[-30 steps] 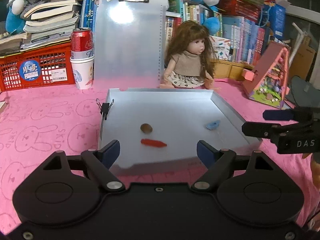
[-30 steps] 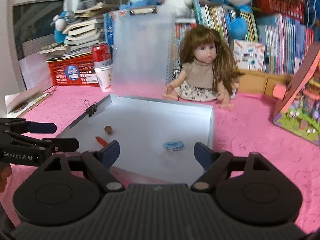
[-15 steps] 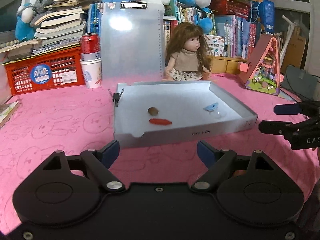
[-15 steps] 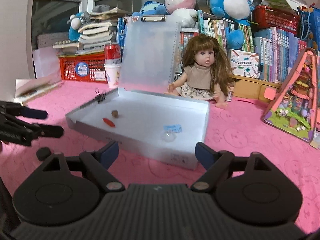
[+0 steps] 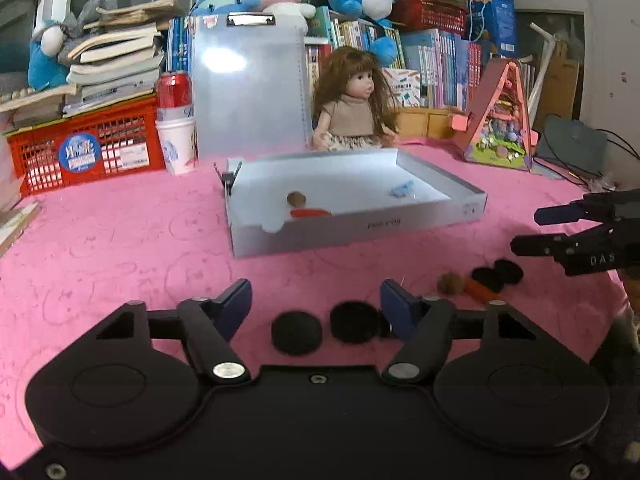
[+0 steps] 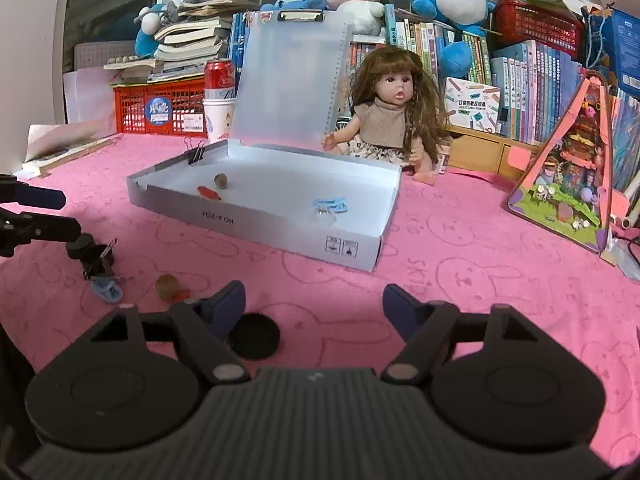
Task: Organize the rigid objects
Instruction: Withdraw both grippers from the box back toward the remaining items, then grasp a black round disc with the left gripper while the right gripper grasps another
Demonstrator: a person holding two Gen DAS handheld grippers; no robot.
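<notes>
An open white box [image 5: 360,232] [image 6: 256,220] lies on the pink cloth, its lid upright. Inside are a brown nut [image 5: 296,199] [image 6: 221,180], a red piece [image 5: 310,213] [image 6: 209,192] and a blue clip [image 5: 401,189] [image 6: 330,205]. In front of the box lie black discs [image 5: 297,333] [image 5: 355,321] [image 6: 254,336], a second brown nut [image 5: 450,283] [image 6: 167,285], a red piece [image 5: 480,290], a black binder clip [image 6: 96,260] and a blue piece [image 6: 106,288]. My left gripper [image 5: 316,306] is open above the discs. My right gripper [image 6: 314,306] is open and empty.
A doll [image 5: 352,112] sits behind the box. A red crate [image 5: 80,148] with books and a cup with a can [image 5: 176,136] stand at the back left. A toy house [image 5: 500,120] stands at the right. Bookshelves fill the back.
Both grippers have pulled back from the box toward the near side of the table and stayed open. Loose discs, a nut and clips in front of the box have come into view.
</notes>
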